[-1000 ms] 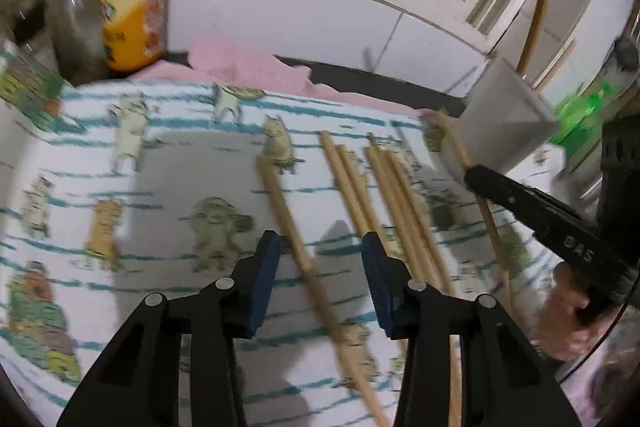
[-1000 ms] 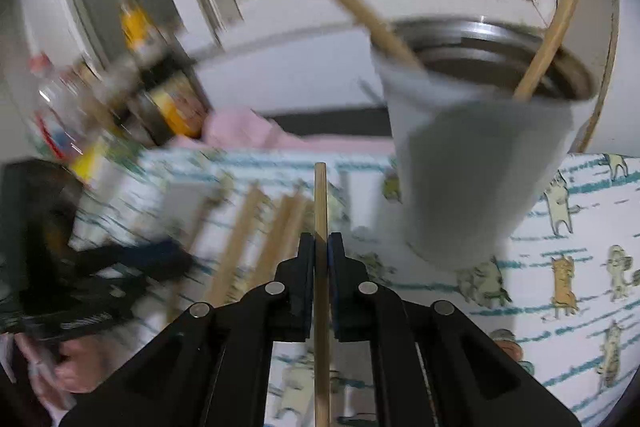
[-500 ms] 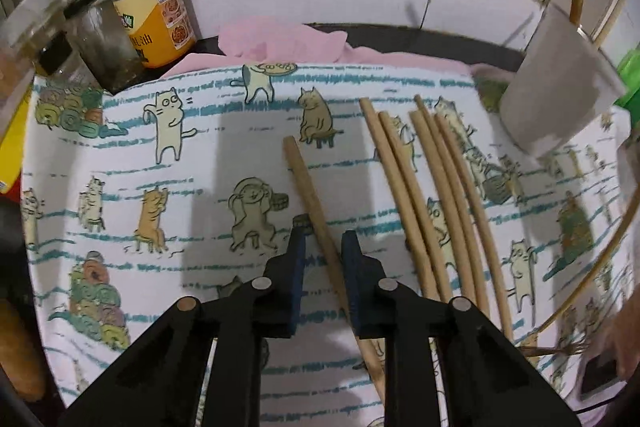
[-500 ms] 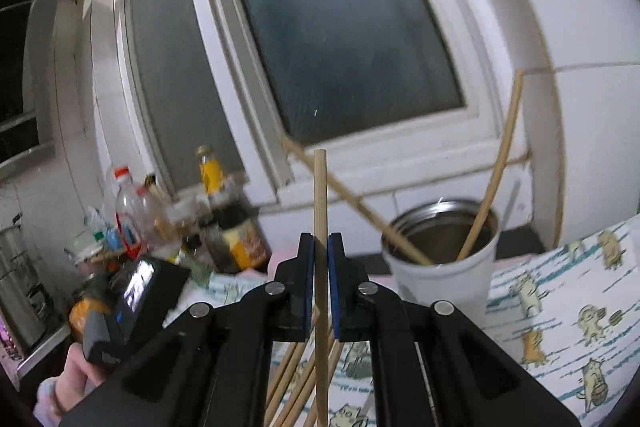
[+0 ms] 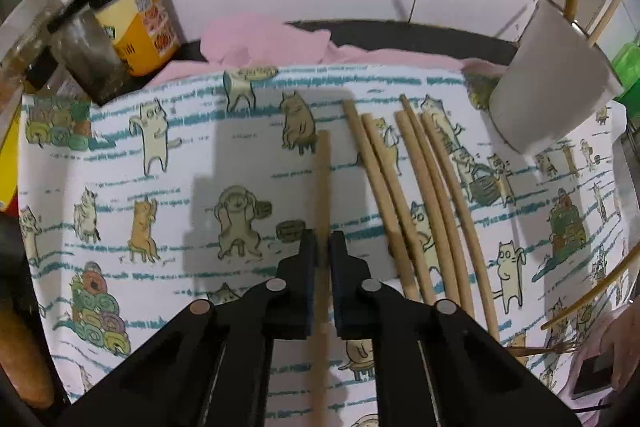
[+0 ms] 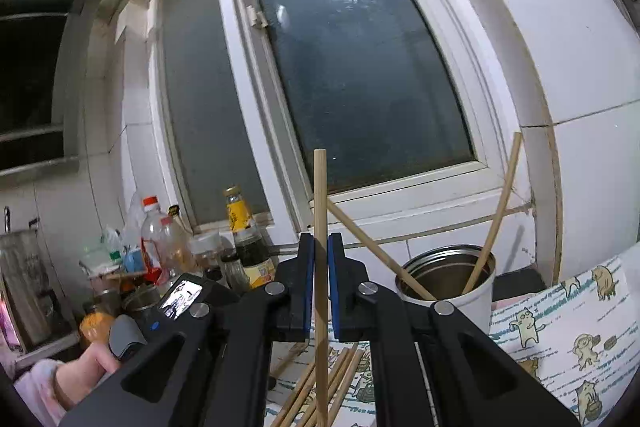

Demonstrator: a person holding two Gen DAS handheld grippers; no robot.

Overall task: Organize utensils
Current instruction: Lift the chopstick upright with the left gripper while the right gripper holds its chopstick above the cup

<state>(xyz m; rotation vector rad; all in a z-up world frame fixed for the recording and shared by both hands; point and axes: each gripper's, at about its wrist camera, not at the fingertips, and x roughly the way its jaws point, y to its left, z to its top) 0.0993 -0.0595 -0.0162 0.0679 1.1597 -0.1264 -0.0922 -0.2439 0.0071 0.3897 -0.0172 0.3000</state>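
While clamped in each gripper (image 5: 323,247) (image 6: 321,247), one chopstick (image 5: 322,171) (image 6: 319,195) between its pads.

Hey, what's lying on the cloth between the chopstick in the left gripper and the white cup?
Five loose chopsticks lie side by side on the cat-print cloth, between the held chopstick and the white cup. The left wrist view shows it.

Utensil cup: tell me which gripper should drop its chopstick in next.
Right. The right gripper holds its chopstick raised beside the cup; the left gripper is low over the cloth.
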